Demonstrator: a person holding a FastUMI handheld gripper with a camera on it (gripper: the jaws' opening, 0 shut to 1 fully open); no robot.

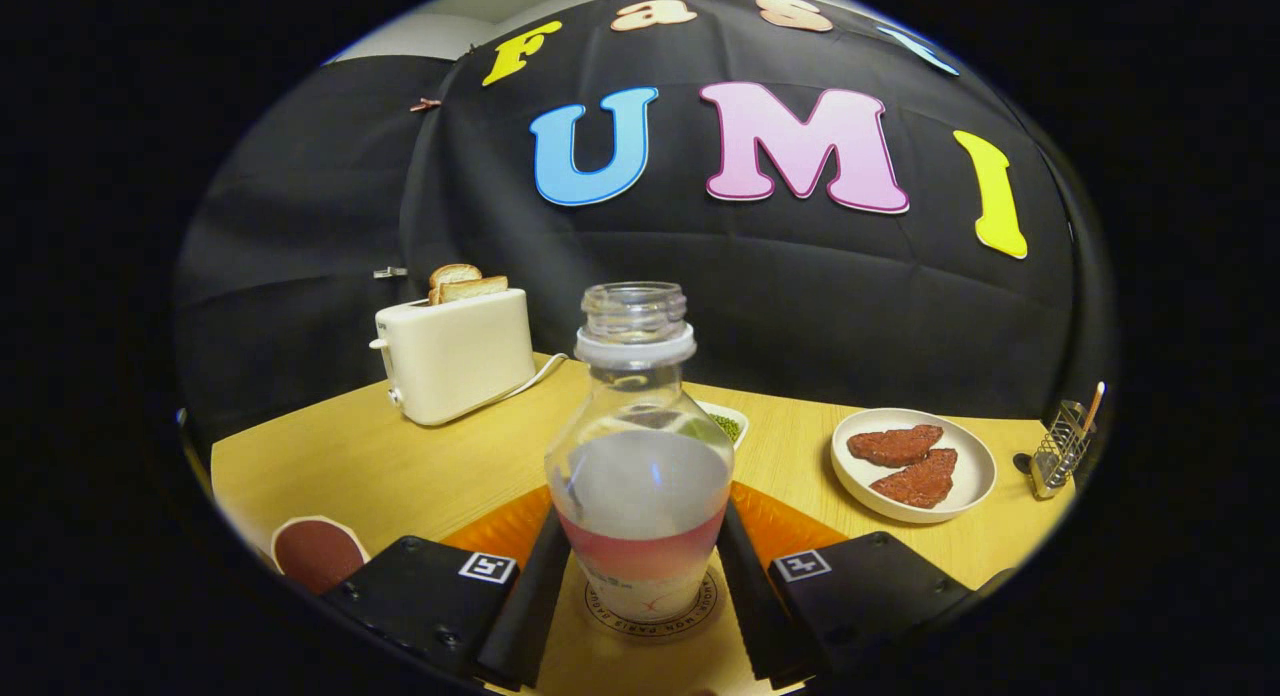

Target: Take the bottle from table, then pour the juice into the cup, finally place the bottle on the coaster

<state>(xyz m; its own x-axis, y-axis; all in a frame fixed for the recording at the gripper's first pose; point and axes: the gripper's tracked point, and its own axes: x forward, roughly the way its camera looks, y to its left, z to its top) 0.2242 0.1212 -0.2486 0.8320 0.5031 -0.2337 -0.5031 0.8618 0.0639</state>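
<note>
A clear, uncapped bottle [638,456] stands upright between my fingers, with a low layer of pink-red juice at its bottom. It rests on a round pale coaster [650,624] with a printed ring, which lies on an orange mat [790,526]. My gripper [645,586] holds the bottle low down: the left finger [535,586] and the right finger [750,586] both lie against its sides. A white-rimmed cup [315,553] holding dark red liquid sits on the table to the left of the left finger.
A cream toaster [455,361] with toast slices stands beyond the bottle to the left, its cord trailing right. A small dish of greens [732,423] sits behind the bottle. A white plate [965,486] with two meat pieces and a wire holder [1060,446] are on the right.
</note>
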